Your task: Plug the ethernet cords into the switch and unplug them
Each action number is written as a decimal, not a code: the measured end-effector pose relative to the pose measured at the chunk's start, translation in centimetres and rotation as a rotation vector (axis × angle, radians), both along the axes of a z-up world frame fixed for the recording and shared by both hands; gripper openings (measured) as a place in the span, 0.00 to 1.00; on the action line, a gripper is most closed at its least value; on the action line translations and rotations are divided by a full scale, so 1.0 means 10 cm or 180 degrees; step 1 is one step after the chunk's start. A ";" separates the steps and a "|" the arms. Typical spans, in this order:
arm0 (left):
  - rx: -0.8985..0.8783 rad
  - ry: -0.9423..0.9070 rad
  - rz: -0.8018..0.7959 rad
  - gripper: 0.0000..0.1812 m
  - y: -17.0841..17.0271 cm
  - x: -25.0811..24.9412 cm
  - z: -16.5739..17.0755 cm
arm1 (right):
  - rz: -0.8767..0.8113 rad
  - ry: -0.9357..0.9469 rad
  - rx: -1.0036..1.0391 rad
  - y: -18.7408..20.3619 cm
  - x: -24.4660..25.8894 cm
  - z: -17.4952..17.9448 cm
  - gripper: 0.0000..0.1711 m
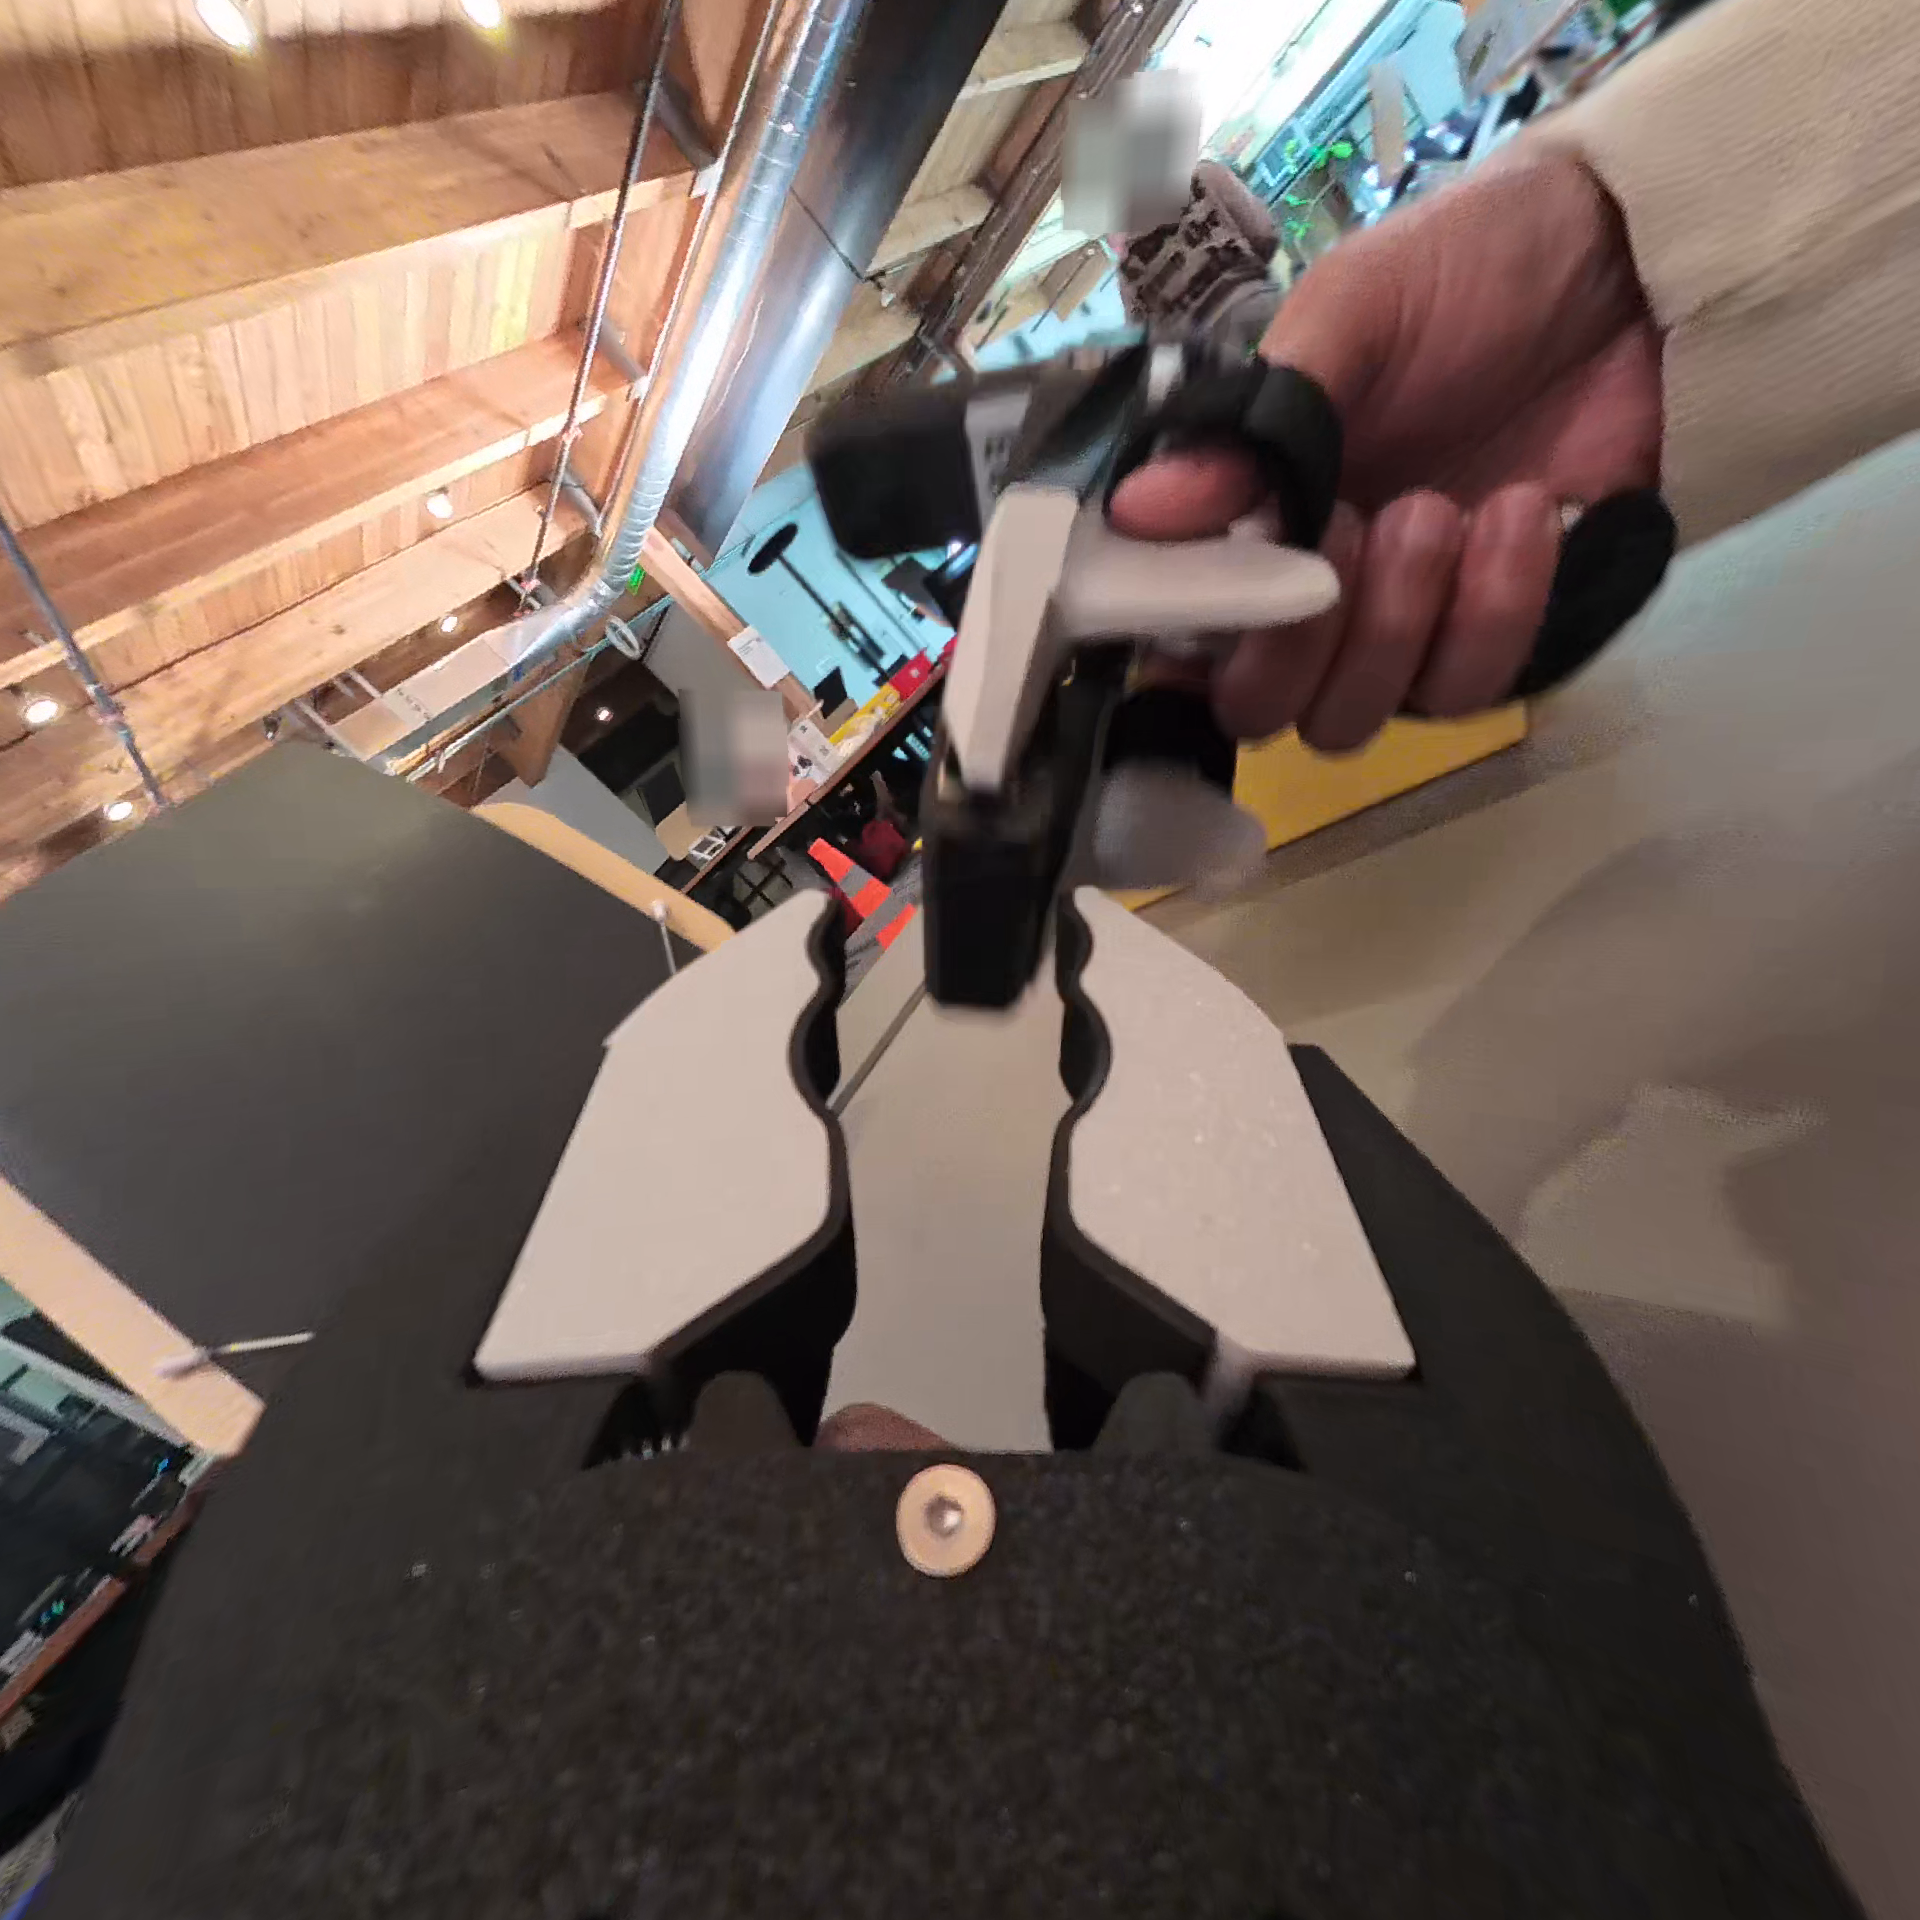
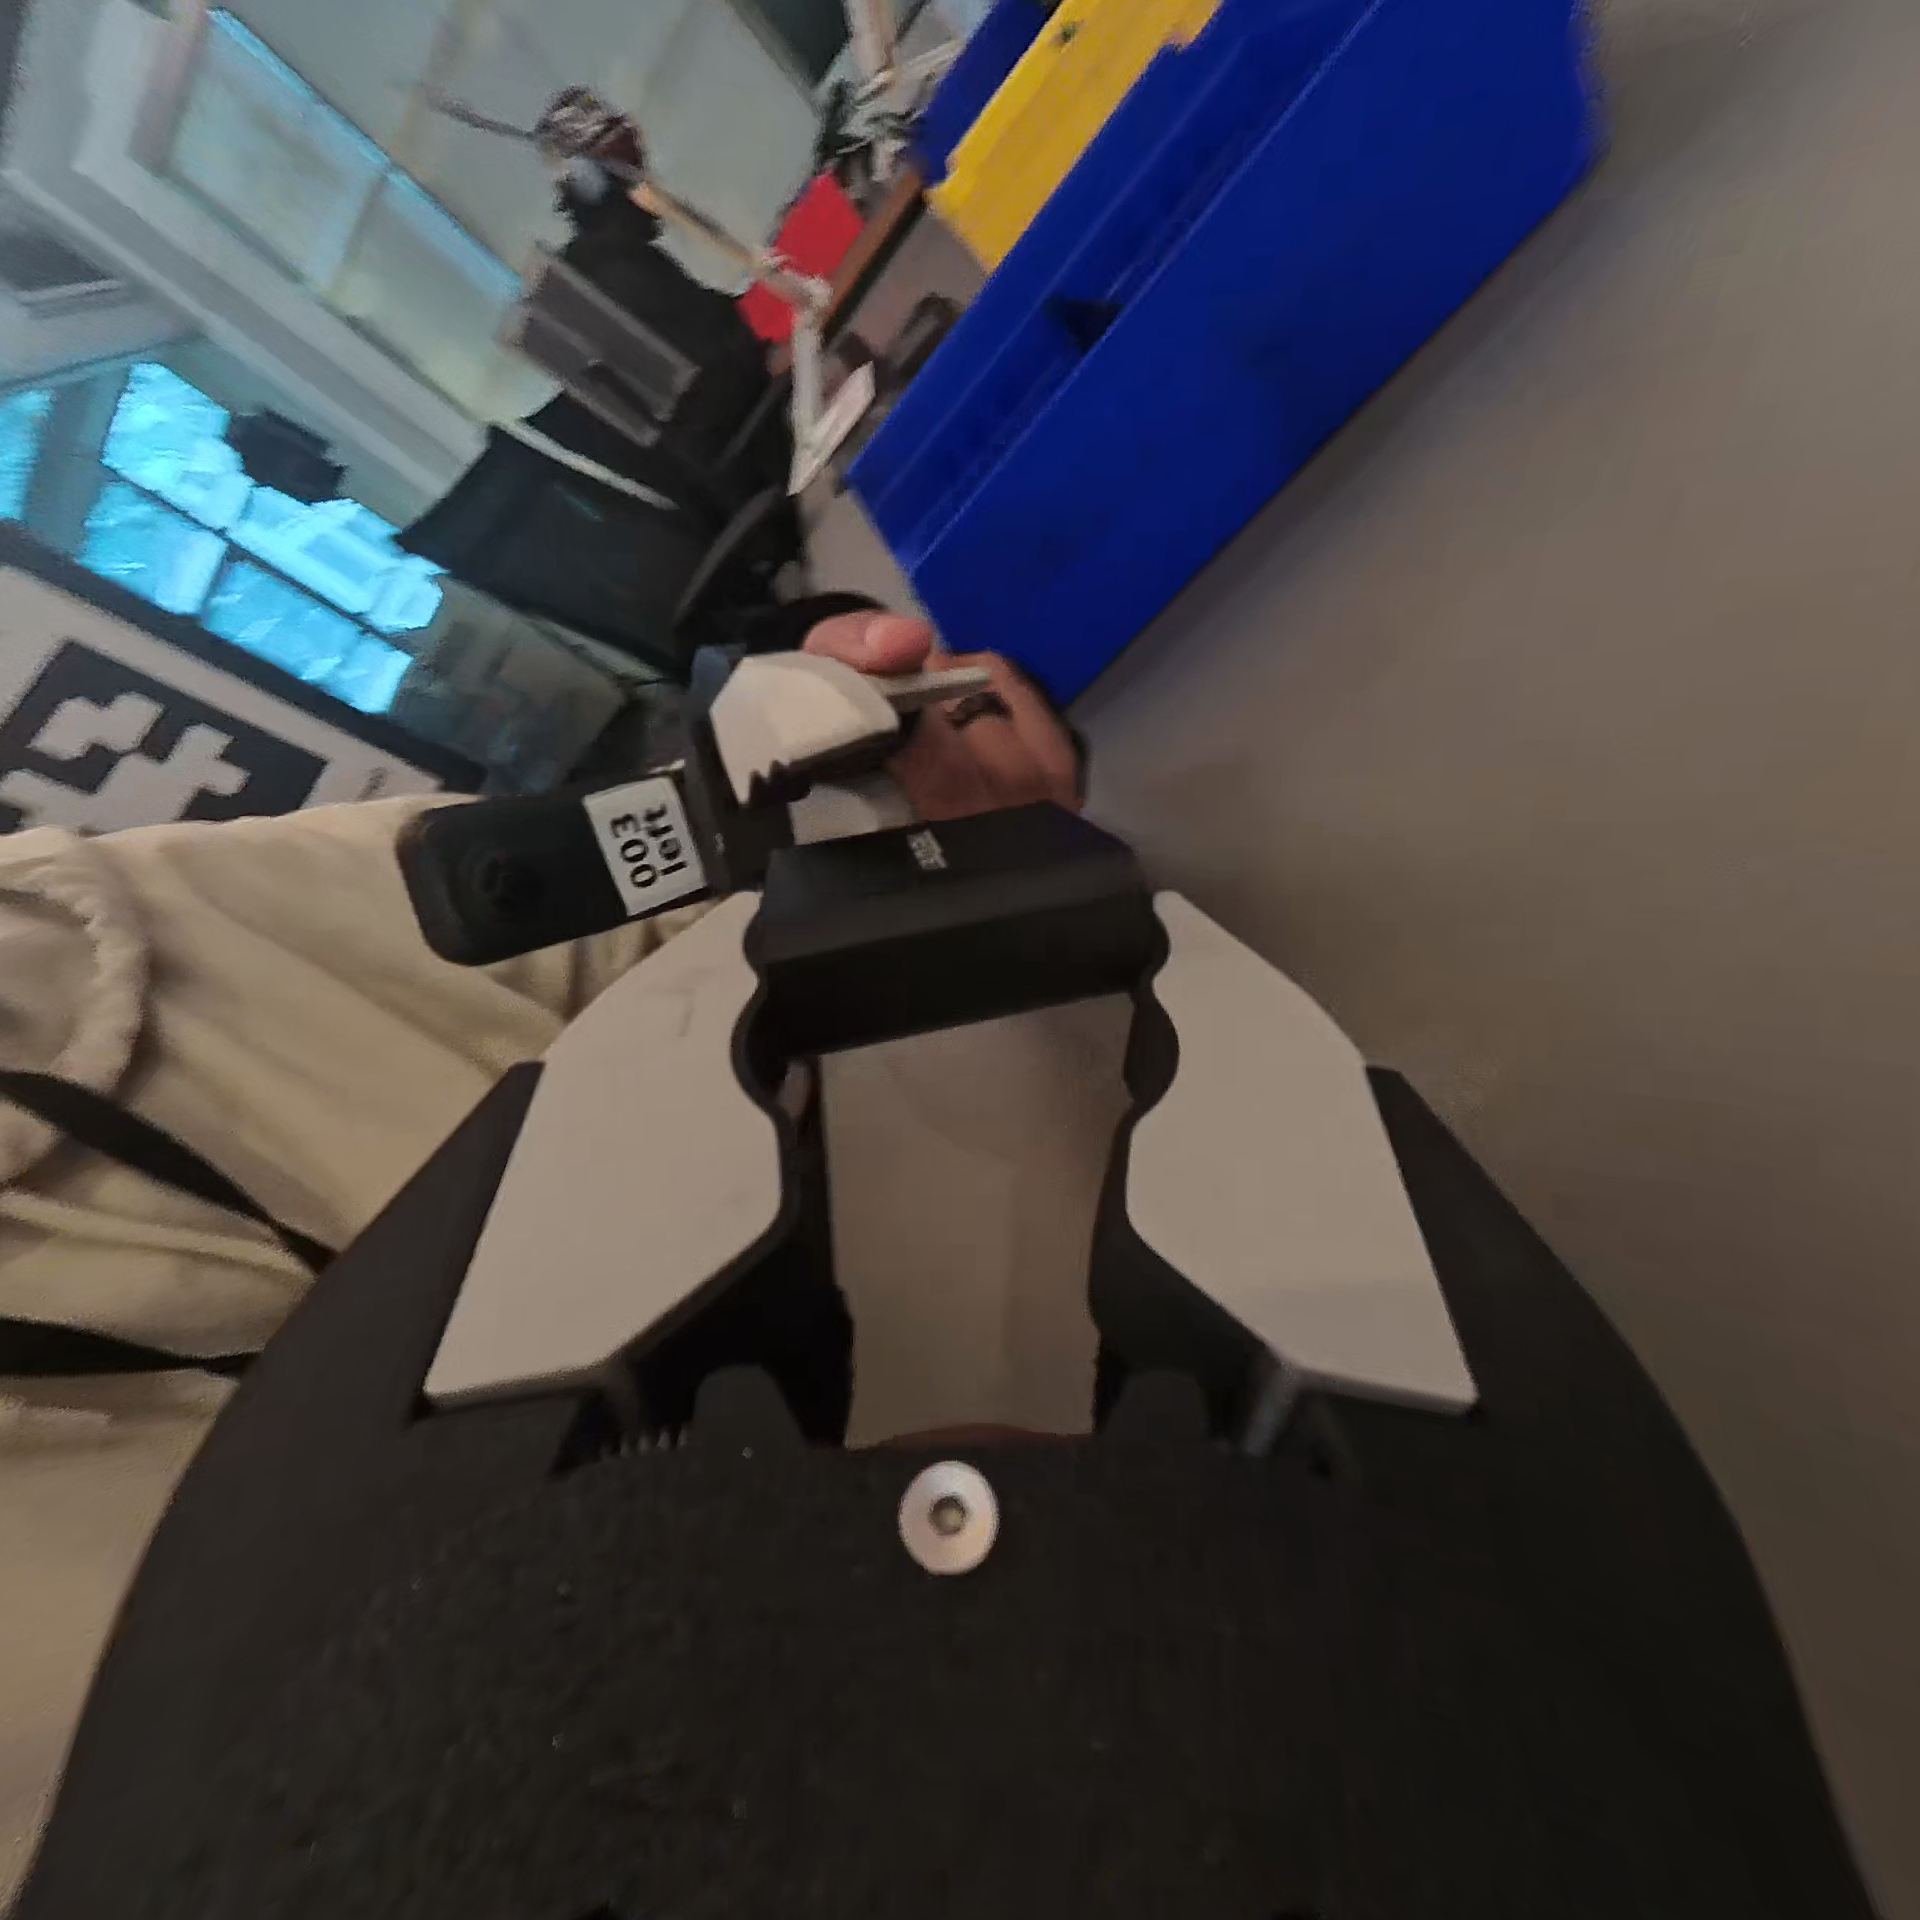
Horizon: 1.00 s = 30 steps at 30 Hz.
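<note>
Right gripper (image 2: 956, 925): its two grey fingers are clamped on the short ends of the switch, one tip on each end.
Switch (image 2: 935, 920): a small black box held up off the grey table (image 2: 1558, 935); in the left wrist view it shows end-on at the mouth of the left gripper's gap.
Left gripper (image 1: 951, 904): jaws stand apart with a wide gap; whether either tip touches the switch cannot be told.
Right hand (image 1: 1455, 468): wraps the right gripper's handle at the far right, with a finger through the black trigger loop.
Left hand (image 2: 977, 727): just beyond the switch, on the left gripper's handle.
Writing on the switch: a small pale mark on its top face, too blurred to read.
Sticker (image 2: 646, 847): white with dark print, on the black camera (image 2: 499, 883) that sits on the left gripper.
Marker board (image 2: 156, 769): black-and-white pattern, far left.
Bins: blue bins (image 2: 1195, 364) on the far part of the table, a yellow bin (image 2: 1049, 125) behind them.
Sleeve (image 2: 260, 1039): cream fabric, near left.
</note>
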<state>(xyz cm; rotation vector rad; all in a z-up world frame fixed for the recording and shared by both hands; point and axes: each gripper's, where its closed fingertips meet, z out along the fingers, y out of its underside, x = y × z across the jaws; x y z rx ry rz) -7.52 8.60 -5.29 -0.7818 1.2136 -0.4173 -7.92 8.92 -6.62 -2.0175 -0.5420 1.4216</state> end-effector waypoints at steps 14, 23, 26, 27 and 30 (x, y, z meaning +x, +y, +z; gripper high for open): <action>-0.0243 0.0450 0.0797 0.16 0.48 0.05 -0.36 | -0.1338 -0.3999 -0.0978 1.24 3.70 -0.79 0.38; -0.0959 0.0639 0.1015 0.19 0.74 0.02 -0.58 | -0.0949 -0.4292 -0.1194 1.17 3.63 -1.14 0.41; -0.1283 0.0682 0.1021 0.20 0.69 0.03 -0.65 | -0.1377 -0.4121 -0.0783 1.18 3.61 -0.67 0.43; -0.1434 0.0680 0.0995 0.20 0.64 0.02 -0.62 | -0.1602 -0.4083 -0.0580 1.13 3.61 -0.42 0.40; -0.1962 0.0859 0.0870 0.19 0.38 -0.06 -0.45 | -0.2266 -0.3660 0.0167 0.73 3.42 0.30 0.31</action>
